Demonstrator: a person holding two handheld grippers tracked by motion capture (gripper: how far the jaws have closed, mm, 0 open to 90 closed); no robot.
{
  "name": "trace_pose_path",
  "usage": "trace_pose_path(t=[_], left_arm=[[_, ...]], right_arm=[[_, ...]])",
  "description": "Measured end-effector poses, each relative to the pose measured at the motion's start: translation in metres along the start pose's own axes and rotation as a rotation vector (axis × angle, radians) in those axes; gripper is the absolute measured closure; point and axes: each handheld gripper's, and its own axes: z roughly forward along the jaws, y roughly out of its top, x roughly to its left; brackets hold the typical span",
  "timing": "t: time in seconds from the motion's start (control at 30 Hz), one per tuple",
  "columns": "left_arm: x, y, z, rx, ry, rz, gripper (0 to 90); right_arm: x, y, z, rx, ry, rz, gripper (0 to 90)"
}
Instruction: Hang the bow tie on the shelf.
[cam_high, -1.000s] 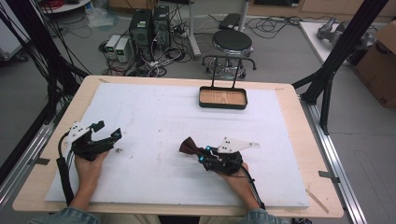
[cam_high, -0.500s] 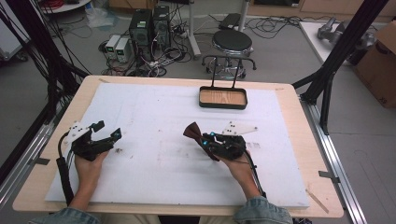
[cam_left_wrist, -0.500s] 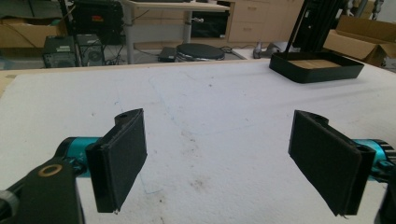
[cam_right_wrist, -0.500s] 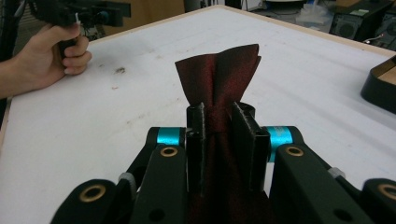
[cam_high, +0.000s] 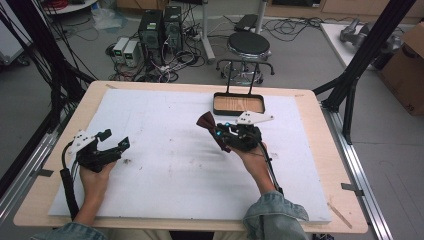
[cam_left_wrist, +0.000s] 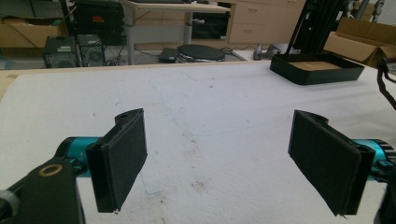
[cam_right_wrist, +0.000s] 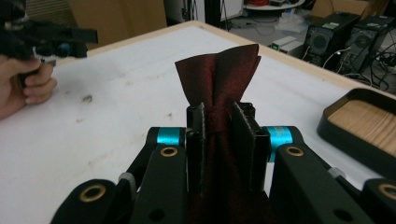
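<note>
Two tongs: right tongs (cam_right_wrist: 219, 126) clamped on dark red bow tie (cam_right_wrist: 219, 77), raised above worktop (cam_high: 165, 165) near black tray (cam_high: 238, 104); left tongs (cam_left_wrist: 224, 163) wide, empty. Probably light, limp, crushable fabric; best pinched at centre knot.

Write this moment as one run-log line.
right tongs: shut on dark red cloth | left tongs: open | black tray: beyond

The dark red cloth (cam_right_wrist: 219, 79) runs hidden between the right gripper's (cam_right_wrist: 223, 122) fingers.
</note>
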Motion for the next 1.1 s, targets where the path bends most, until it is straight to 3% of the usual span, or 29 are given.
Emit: trace_pose_path(t=[0.27,0.73,1.1], left_arm=[[0.0,0.0,0.0,-0.002,-0.001,-0.002,19.6],[0.001,0.0,0.0,-0.008,0.0,-0.005,19.6],[0.001,0.0,0.0,-0.01,-0.002,-0.006,19.6]], right_arm=[[-0.018,0.019,0.009,-0.014,-0.032,0.025,75.4],[-0.032,0.042,0.03,-0.031,-0.094,0.037,75.4],[-0.044,0.064,0.041,-0.085,-0.12,0.055,75.4]])
